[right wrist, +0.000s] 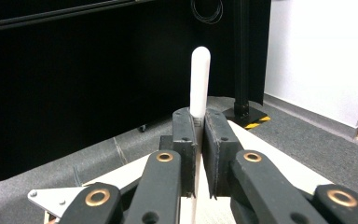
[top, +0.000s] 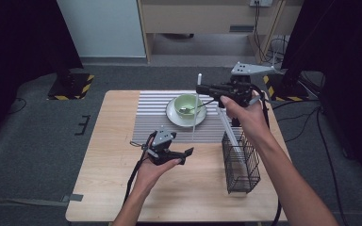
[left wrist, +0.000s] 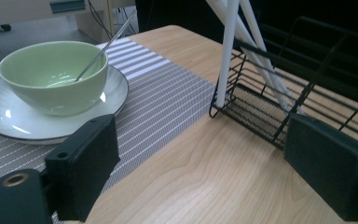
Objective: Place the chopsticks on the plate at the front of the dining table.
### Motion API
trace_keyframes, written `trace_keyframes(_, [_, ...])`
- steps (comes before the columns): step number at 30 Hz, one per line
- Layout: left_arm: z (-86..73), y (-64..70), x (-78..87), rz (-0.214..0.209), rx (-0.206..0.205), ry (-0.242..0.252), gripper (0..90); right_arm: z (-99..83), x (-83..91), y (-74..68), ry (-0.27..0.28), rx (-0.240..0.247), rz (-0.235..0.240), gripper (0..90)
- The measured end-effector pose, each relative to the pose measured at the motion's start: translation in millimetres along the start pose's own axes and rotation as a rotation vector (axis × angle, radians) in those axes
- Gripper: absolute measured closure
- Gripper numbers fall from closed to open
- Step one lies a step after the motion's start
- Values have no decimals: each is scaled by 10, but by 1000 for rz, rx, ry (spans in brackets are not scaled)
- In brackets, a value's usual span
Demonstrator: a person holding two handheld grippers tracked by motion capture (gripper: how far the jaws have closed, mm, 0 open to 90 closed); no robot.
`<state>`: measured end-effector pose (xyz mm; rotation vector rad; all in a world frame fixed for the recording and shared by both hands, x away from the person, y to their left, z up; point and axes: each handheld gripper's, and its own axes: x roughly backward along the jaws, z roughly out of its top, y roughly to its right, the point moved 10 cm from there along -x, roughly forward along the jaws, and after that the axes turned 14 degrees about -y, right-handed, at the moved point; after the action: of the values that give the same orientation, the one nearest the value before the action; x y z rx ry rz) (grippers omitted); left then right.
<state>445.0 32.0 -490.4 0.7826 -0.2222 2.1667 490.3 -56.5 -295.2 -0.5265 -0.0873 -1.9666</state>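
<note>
While the right tool [right wrist: 196,135] pinches a white chopstick [right wrist: 199,79] upright, left tool [left wrist: 214,158] gaping, empty, near black wire basket [left wrist: 279,93].

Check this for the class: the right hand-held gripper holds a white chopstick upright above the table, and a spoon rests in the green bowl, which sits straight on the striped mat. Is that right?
Not quite. The green bowl sits on a white plate, and the plate lies on the striped mat, as the left gripper view shows. The rest stands: the right hand-held gripper holds the white chopstick upright, and the spoon rests in the bowl.
</note>
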Motion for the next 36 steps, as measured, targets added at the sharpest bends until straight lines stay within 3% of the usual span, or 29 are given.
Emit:
trace_keyframes(1, [38,19,4,-19,17,16,128,2,-15,-8,-3,-2,2,843])
trace_keyframes(12, [116,67,4,-47,39,33,278,13,-31,-74,-9,-5,25,843])
trace_keyframes(15, [128,75,11,-71,58,44,349,10,-39,-74,-7,-16,37,843])
trace_keyframes(16, [135,82,18,-87,67,51,411,-4,-56,-73,-17,-15,37,843])
trace_keyframes(20, [121,83,16,-94,69,41,502,-14,-67,-74,-24,-17,42,843])
trace_keyframes(21, [120,99,16,-115,76,43,565,-16,-72,-75,-28,-23,46,843])
trace_keyframes(27, [126,170,11,-150,72,49,692,-10,-86,-96,-38,-27,59,843])
trace_keyframes(36, [133,216,19,-182,72,59,797,-6,-92,-84,-43,-43,74,843])
